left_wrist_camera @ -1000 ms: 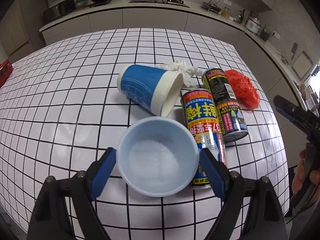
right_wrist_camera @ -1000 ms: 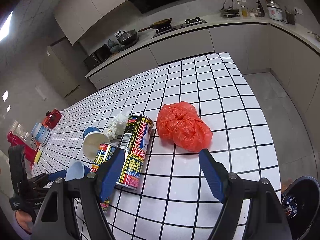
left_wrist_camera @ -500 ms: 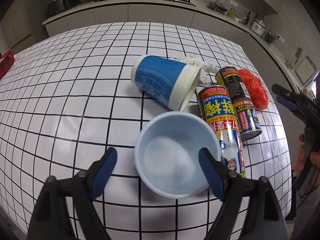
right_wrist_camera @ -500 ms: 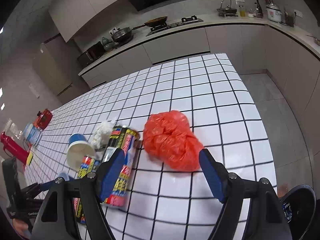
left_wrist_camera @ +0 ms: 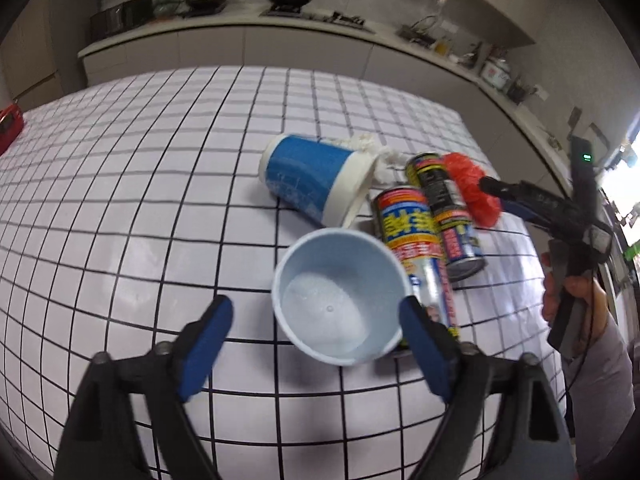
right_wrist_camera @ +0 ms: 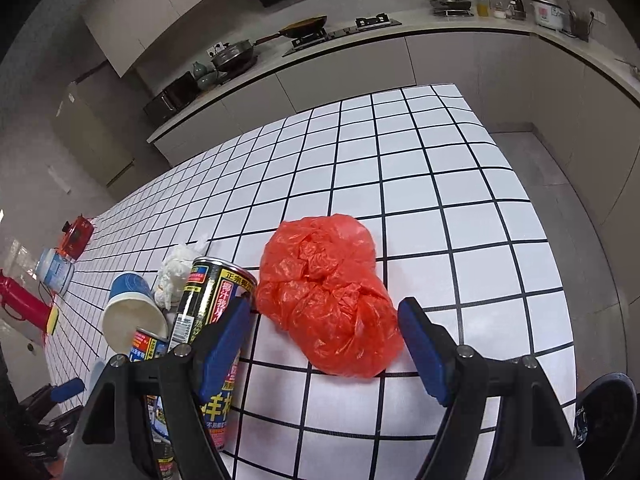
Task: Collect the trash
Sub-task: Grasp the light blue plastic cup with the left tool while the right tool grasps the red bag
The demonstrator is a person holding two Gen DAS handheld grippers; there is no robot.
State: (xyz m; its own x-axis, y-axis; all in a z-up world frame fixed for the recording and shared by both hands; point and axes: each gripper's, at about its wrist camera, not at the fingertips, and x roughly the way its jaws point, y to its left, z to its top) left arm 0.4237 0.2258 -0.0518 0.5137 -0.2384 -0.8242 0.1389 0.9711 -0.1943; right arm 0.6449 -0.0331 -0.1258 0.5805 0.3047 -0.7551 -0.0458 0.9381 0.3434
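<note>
the left gripper (left_wrist_camera: 316, 336) is pointing steeply down at the white tiled table (left_wrist_camera: 120, 200), its black arms rising from the bottom edge of its own view. its jaws are opening, and the pale blue cup (left_wrist_camera: 338, 298) is standing upright between the blue pads (left_wrist_camera: 208, 340), nearer the right-hand pad, with a clear gap on the other side (whether that right pad is touching the rim is hard to tell). just beyond the cup the blue-and-white paper cup (left_wrist_camera: 316, 188) is lying on its side, a crumpled white tissue (left_wrist_camera: 380, 156) is resting behind its mouth, and two printed cans are lying side by side to the right: the red-and-yellow can (left_wrist_camera: 412, 248) beside the pale blue cup and the black can (left_wrist_camera: 444, 208) next to it.

the right gripper (right_wrist_camera: 324, 344) is also tilting downward, its jaws standing spread and pinching nothing. the red plastic bag (right_wrist_camera: 332, 296) is sitting crumpled on the table between the pads, touching neither.

the left view alone is showing the person's hand (left_wrist_camera: 568, 296) wrapped around the right tool's handle, with a grey sleeve below it. the right view alone is showing a dark round bin (right_wrist_camera: 604, 412) below the table's edge at the lower right, and a red bottle (right_wrist_camera: 20, 296) and a white tub (right_wrist_camera: 56, 268) at the far left of the table.
</note>
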